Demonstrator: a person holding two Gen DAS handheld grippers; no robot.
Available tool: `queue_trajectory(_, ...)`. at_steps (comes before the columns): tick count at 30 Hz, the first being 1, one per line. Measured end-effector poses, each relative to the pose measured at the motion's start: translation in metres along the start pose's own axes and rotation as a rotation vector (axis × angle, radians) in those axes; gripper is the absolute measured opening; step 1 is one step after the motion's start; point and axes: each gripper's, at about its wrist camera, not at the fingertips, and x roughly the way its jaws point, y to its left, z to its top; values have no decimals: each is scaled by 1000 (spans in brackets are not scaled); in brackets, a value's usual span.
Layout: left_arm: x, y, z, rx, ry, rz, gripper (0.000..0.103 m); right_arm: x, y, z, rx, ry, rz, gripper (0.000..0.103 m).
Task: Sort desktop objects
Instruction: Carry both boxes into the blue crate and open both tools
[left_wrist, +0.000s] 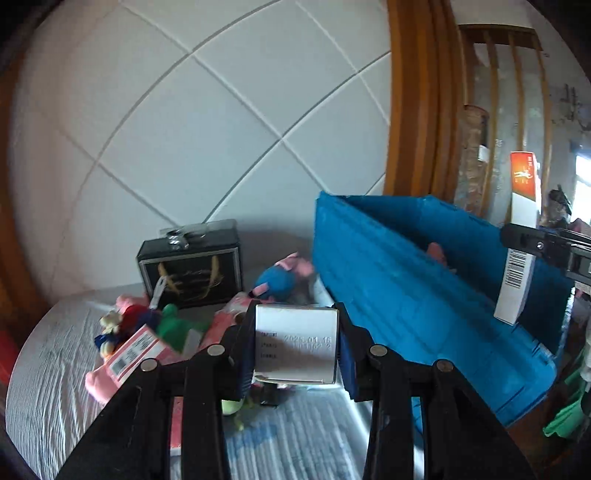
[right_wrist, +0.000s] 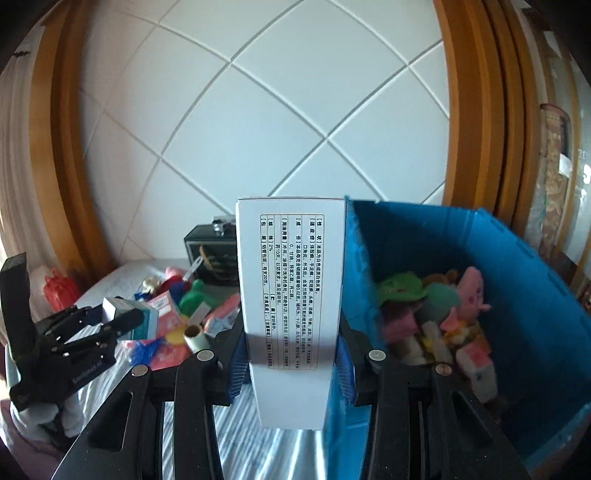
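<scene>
My left gripper (left_wrist: 297, 332) is shut on a small white box (left_wrist: 295, 343) with a printed date, held above the striped sheet. From the right wrist view that gripper (right_wrist: 122, 319) shows at the left, with the box (right_wrist: 147, 319) showing a teal side. My right gripper (right_wrist: 291, 332) is shut on a tall white box (right_wrist: 291, 258) with black printed text, upright beside the left wall of the blue bin (right_wrist: 535, 266). In the left wrist view the right gripper (left_wrist: 517, 236) holds the tall box (left_wrist: 522, 192), orange on top, over the blue bin (left_wrist: 388, 277).
Several plush toys (right_wrist: 443, 306) and small cartons fill the bin. A heap of plush toys (left_wrist: 147, 321) and pink packets (left_wrist: 125, 362) lies on the striped sheet (left_wrist: 48, 369). A black box (left_wrist: 192, 273) stands by the padded white wall. Wooden frames flank the wall; a red bag (right_wrist: 59, 288) sits far left.
</scene>
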Motion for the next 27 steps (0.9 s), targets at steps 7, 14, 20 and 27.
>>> queue_trajectory(7,32,-127,63,94,-1,-174,36,1,-108,28,-40,85,-173,40)
queue_trajectory(14,131,-247,84,159,305,-251,36,67,-198,9,-71,373,-181,40)
queue_trajectory(20,199,-301,65,201,534,-184,37,103,-259,-9,-14,550,-154,40)
queue_trajectory(27,222,-319,42,248,632,-165,38,117,-291,-33,-4,683,-101,40)
